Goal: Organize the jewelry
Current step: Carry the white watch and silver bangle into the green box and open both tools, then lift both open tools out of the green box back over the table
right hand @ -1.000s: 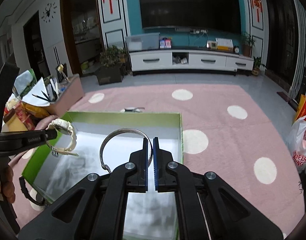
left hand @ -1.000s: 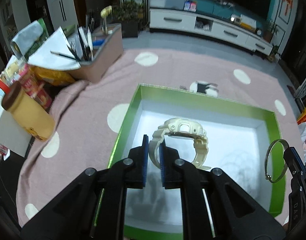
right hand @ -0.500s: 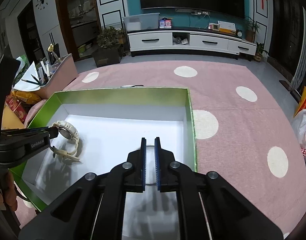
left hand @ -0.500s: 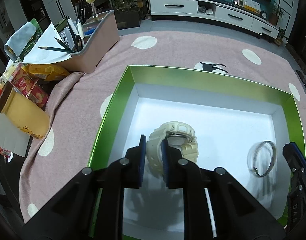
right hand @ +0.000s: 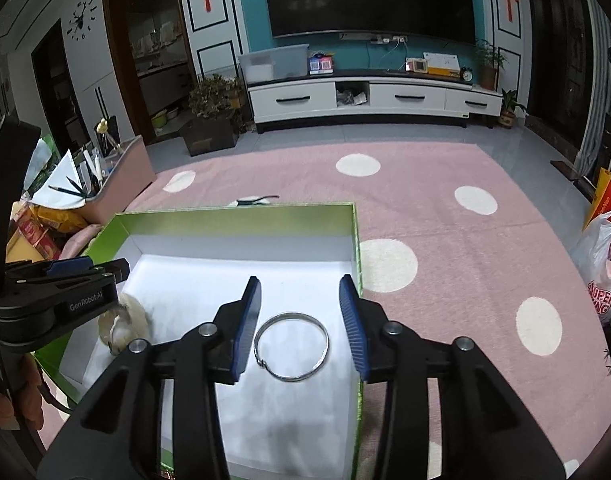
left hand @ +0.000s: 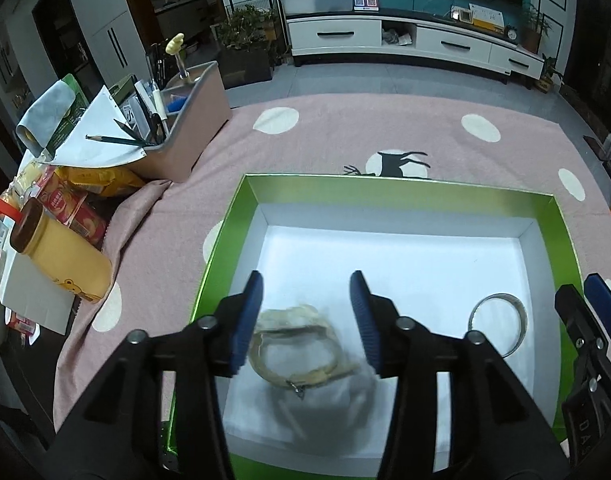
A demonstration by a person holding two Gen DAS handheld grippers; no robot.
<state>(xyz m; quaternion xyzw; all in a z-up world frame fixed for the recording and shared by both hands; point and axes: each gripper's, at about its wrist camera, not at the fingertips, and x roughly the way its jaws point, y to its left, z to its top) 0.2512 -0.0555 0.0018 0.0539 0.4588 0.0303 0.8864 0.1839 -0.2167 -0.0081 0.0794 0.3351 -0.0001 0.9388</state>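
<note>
1. Left gripper (left hand: 305,320): jaws spread wide, holding nothing. The watch (left hand: 297,354) lies on the white floor of the box (left hand: 241,208), in the gap between and just below the blue pads (left hand: 247,318). It is blurred in this view; whether it touches either pad cannot be told.
2. Watch attitude: on its side, band loop open toward the camera, buckle at the near edge. Its long axis runs roughly across the jaw gap, left to right.
3. Right gripper (right hand: 301,320): jaws equally wide, empty. The bangle (right hand: 291,347) lies flat on the box floor, centred between the fingers and clear of both pads (right hand: 353,320).
4. Placement: watch in the box's left half, bangle in the right half, well apart. Each arm sits over its own piece; neither piece is nearer the other arm.
5. Judgement: both pieces look set down inside the box. The governing relation is that each item sits directly in line with its gripper's open fingers, so a straight pull back and up should clear them.
6. Risk, as a guess: the watch sits closer to the left pad, so a sideways drift on withdrawal could nudge it.
</note>
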